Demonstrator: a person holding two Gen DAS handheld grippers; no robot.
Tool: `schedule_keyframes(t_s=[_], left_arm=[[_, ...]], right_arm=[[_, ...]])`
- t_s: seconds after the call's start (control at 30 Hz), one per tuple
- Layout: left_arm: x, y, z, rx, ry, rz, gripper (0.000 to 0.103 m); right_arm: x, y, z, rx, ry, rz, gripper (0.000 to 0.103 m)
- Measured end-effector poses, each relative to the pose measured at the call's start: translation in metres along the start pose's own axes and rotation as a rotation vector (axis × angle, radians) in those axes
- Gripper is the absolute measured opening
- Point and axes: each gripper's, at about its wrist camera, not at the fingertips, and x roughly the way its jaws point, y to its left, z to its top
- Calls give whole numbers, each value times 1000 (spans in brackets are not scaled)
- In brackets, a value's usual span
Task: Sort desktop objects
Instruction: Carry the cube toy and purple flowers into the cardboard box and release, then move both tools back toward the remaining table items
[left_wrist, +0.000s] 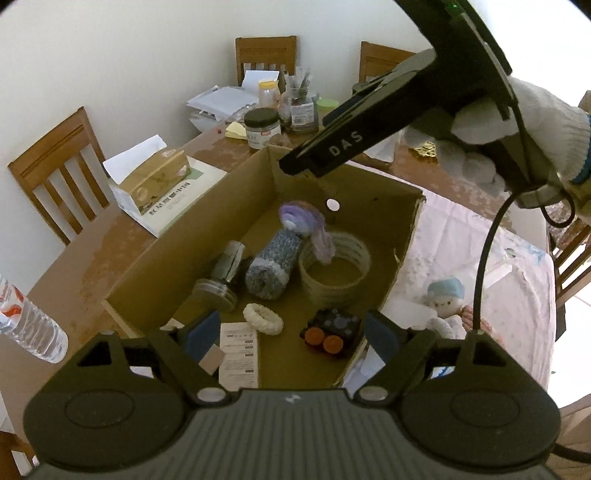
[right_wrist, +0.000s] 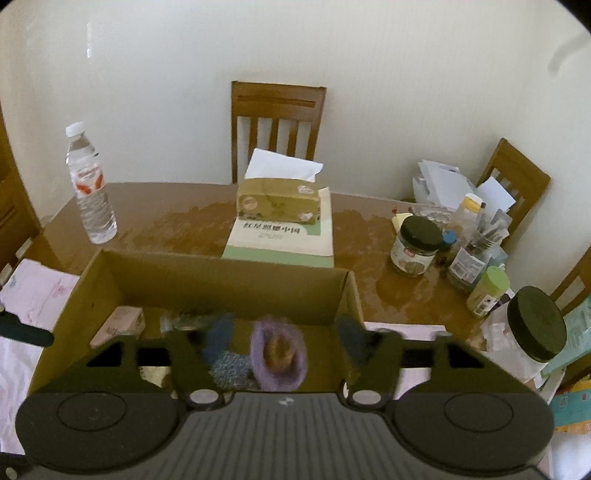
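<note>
An open cardboard box on the wooden table holds a purple knitted piece, a rolled blue-grey sock, a tape roll, a glass jar on its side, a white crocheted ring, a dark toy with orange wheels and a paper slip. My left gripper is open and empty above the box's near end. My right gripper is open above the box, over the purple knitted piece; it also shows in the left wrist view.
A tissue box lies on a green-white book behind the box. A water bottle stands at left. Jars and bottles crowd the right. A plush doll lies on a pale cloth. Wooden chairs surround the table.
</note>
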Motion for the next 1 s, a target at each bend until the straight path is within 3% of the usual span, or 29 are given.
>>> schedule_keyframes(t_s=[0.57,1.0], left_arm=[[-17,-19,-15,1,6,-4,89],[-38,-51,-43,-5,1,-21,89]], right_arm=[[-41,6,-36,18,-31,-5,99],[-84,19,-88,55,-33,-7,103]])
